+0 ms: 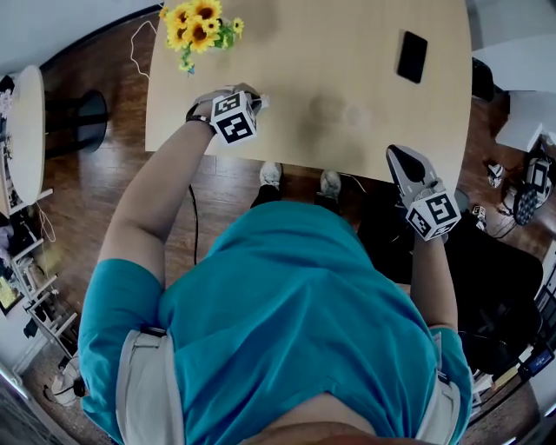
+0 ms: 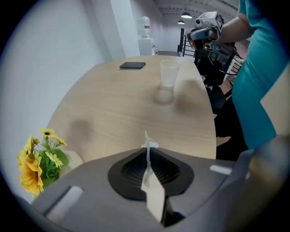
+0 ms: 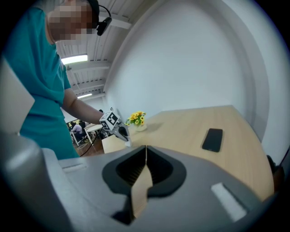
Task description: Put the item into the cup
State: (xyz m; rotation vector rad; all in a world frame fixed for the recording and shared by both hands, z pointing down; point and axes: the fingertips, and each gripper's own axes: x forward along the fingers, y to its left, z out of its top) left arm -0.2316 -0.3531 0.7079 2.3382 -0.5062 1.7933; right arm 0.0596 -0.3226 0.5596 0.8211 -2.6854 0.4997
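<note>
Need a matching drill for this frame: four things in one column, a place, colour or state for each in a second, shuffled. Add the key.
Things:
1. phone
2. cup
3. sunflowers
4. white item

Descriptions:
A. pinched between the jaws of the left gripper
B. yellow, at a corner of the table
C. black, lying flat
D. clear, standing upright

Pairs: 1-C, 2-D, 3-B, 4-A

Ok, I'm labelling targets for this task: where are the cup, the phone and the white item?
cup (image 2: 169,72), left gripper view, middle of its clear wall.
phone (image 1: 412,56), head view, centre of its dark face.
white item (image 2: 147,141), left gripper view, upper part of the thin strip.
</note>
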